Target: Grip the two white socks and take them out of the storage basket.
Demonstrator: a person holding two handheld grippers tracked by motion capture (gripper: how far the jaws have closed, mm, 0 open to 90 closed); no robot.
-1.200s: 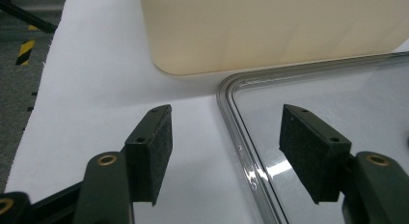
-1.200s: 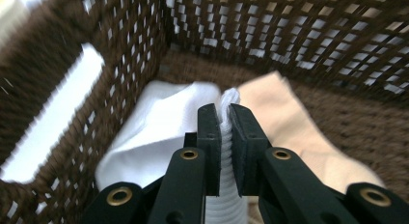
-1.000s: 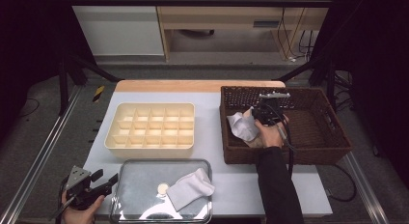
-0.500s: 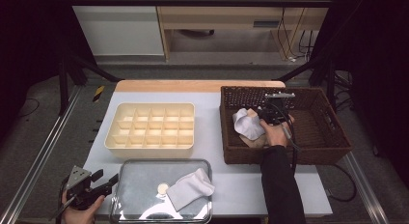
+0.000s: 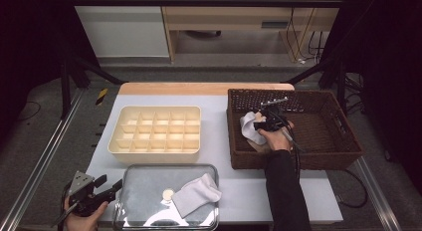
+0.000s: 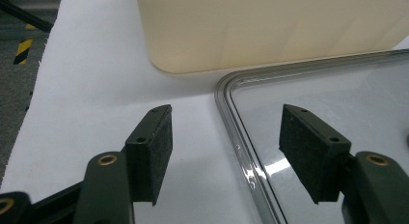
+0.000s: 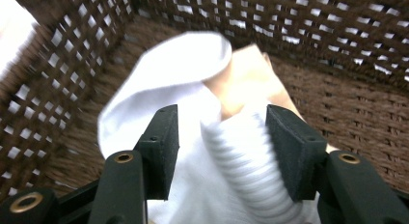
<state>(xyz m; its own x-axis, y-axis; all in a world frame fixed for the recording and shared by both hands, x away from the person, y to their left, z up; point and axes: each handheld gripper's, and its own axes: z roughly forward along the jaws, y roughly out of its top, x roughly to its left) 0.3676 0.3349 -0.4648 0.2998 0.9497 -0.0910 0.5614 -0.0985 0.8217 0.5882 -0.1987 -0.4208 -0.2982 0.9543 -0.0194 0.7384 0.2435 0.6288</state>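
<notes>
My right gripper point(image 5: 260, 124) reaches down into the brown wicker basket point(image 5: 328, 156) near its left wall. Its jaws have just been opening and now stand open. A white sock point(image 7: 164, 79) lies under them, its ribbed cuff point(image 7: 241, 151) between the pads without being pinched. A beige cloth point(image 7: 246, 84) is bundled with the sock. In the high view the white sock point(image 5: 249, 127) rests on the basket floor. My left gripper point(image 5: 112, 184) waits open at the table's front left corner. In its own view the left gripper point(image 6: 224, 125) straddles the metal tray's rim point(image 6: 231, 118).
A cream compartment box point(image 5: 155, 130) stands at mid-left. The shiny metal tray point(image 5: 139, 178) in front of it holds another white sock point(image 5: 196, 193) and a small round object point(image 5: 168, 194). The basket's woven wall point(image 7: 58, 45) rises close to the right gripper.
The right gripper has sunk a little into the basket and its jaws have opened; the sock has settled lower. The left gripper has not moved.
</notes>
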